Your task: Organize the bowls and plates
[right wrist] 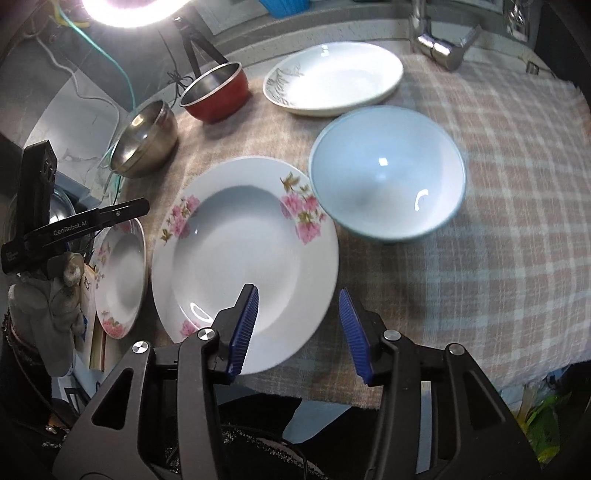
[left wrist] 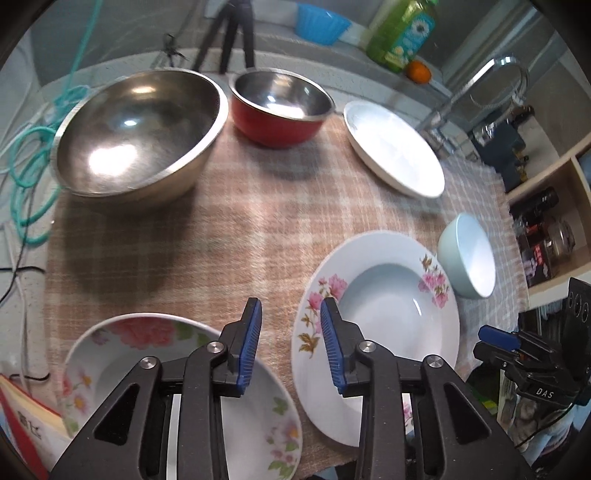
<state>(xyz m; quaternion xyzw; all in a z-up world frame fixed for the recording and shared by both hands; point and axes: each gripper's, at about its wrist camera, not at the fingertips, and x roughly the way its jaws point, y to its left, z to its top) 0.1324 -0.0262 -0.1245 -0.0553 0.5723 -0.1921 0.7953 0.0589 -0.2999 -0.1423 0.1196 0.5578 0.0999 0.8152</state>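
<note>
Jaws of both our left gripper (left wrist: 291,345) and right gripper (right wrist: 298,330) stand released and empty above the flowered plate (right wrist: 243,236), apparently freed for stacking.

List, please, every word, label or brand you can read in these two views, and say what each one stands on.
"GenRobot.AI": on the black body of the left gripper, seen from the right wrist.
"DAS": on the black body of the right gripper, seen from the left wrist.
Book by the floral plate: printed characters, cut off and unreadable.
Green bottle: label shows a daisy, text too blurred.
Shelf jars: labels unreadable.
</note>
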